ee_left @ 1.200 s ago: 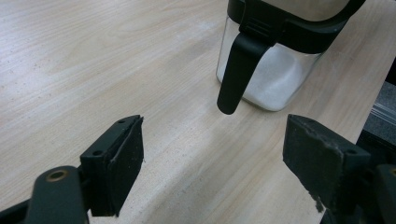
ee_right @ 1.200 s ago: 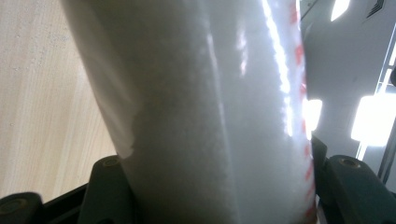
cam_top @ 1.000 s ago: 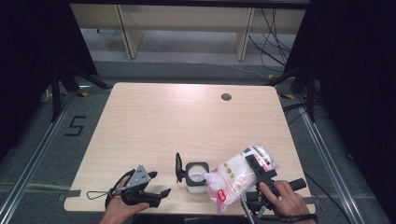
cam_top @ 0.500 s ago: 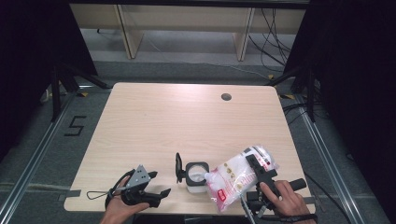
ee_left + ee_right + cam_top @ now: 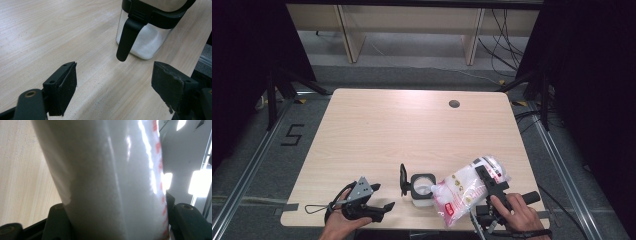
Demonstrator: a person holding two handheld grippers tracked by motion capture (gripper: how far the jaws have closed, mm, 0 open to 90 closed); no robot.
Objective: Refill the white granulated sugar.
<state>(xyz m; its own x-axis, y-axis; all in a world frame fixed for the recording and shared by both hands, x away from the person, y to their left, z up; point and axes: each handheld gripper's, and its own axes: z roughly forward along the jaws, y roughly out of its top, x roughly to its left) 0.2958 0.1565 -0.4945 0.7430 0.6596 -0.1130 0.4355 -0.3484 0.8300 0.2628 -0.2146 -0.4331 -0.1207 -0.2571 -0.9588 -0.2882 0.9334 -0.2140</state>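
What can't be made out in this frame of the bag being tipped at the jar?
- Bag mouth: in the right gripper view the bag's own bulk hides it; too small in the high view, so pouring is unclear.
- Printing on the bag: too small in the high view.
- Jar rim and opening: cut off by the top edge of the left gripper view.
- Right gripper pads: covered by the bag.

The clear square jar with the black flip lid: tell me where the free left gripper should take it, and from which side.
Grip the clear square jar low on its flat glass walls, coming level from the left gripper side. Its black lid stands open on that side, with a tab hanging down, so stay below it. The jaws stand open.
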